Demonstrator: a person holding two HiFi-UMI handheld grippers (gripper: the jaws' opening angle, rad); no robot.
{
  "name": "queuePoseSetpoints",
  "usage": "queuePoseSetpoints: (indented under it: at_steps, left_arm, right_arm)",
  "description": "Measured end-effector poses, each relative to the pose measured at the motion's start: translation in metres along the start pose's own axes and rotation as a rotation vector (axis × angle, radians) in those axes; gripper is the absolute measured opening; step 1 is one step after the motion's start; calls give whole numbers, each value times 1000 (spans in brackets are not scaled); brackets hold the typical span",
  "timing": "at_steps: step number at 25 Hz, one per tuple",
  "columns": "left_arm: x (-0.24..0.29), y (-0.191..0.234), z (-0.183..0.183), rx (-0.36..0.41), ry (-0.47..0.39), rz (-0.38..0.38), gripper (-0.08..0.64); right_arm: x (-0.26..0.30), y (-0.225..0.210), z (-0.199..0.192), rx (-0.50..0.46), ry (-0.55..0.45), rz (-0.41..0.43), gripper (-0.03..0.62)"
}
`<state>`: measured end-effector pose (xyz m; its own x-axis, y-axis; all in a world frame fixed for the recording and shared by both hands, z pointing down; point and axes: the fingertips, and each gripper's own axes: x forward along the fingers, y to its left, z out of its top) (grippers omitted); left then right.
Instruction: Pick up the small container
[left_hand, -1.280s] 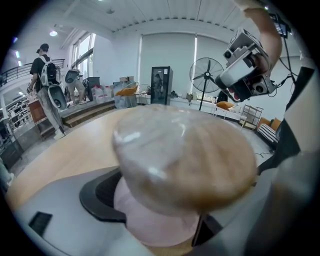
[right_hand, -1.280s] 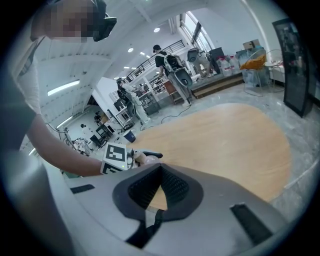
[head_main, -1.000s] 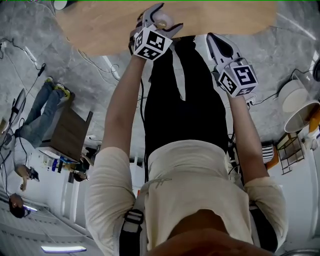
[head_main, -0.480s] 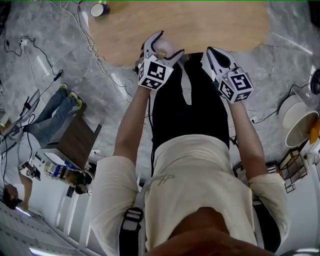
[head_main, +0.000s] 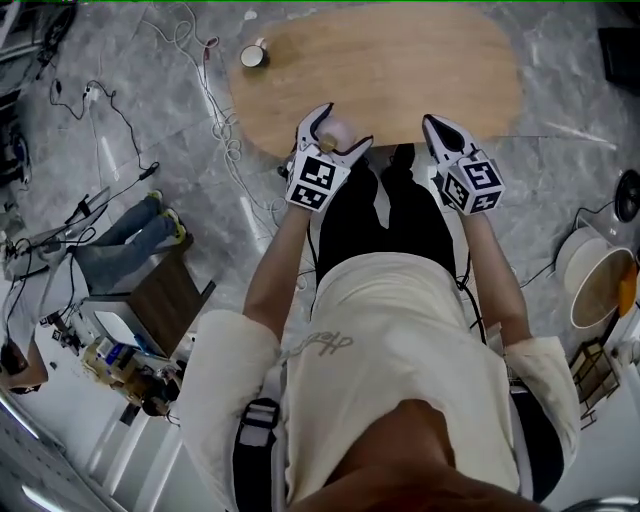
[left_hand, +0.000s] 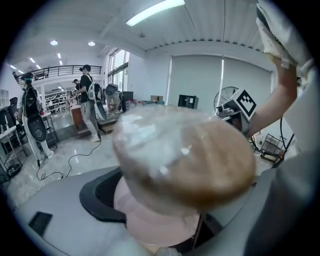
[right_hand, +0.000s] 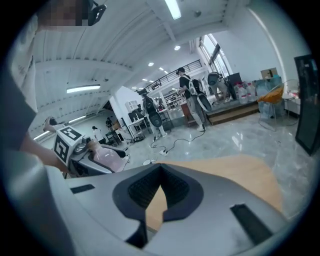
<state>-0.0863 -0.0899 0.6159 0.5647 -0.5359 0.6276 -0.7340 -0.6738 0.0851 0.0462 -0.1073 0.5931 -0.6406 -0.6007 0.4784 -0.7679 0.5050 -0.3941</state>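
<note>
Left tongs (head_main: 340, 128) clamp the small container (left_hand: 150, 220), lifted by the near table (head_main: 400, 70) edge; right tongs (head_main: 437, 128) closed, empty; risk: tilted hold, wooden lid (left_hand: 220, 165) may slide off.

Oval wood table (head_main: 400, 70) on grey floor (head_main: 570, 90) w/ loose cables (head_main: 213, 95), small cup (head_main: 254, 56) at table's left end.
</note>
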Motion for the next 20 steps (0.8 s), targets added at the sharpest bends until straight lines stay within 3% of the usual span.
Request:
queuePoseSetpoints:
  at_steps: [6, 10, 14, 20]
  left_arm:
    - [-58, -9, 43, 32, -42, 28, 420]
    - [-83, -5, 68, -4, -80, 49, 420]
    - [-112, -13, 93, -24, -104, 75, 420]
    - [-144, -20, 132, 8, -148, 87, 420]
  right_arm:
    - [-44, 28, 42, -62, -59, -22, 0]
    - [-76, 34, 67, -128, -92, -63, 0]
    - [-113, 44, 86, -131, -130, -75, 0]
    - [-149, 57, 118, -148, -190, -77, 0]
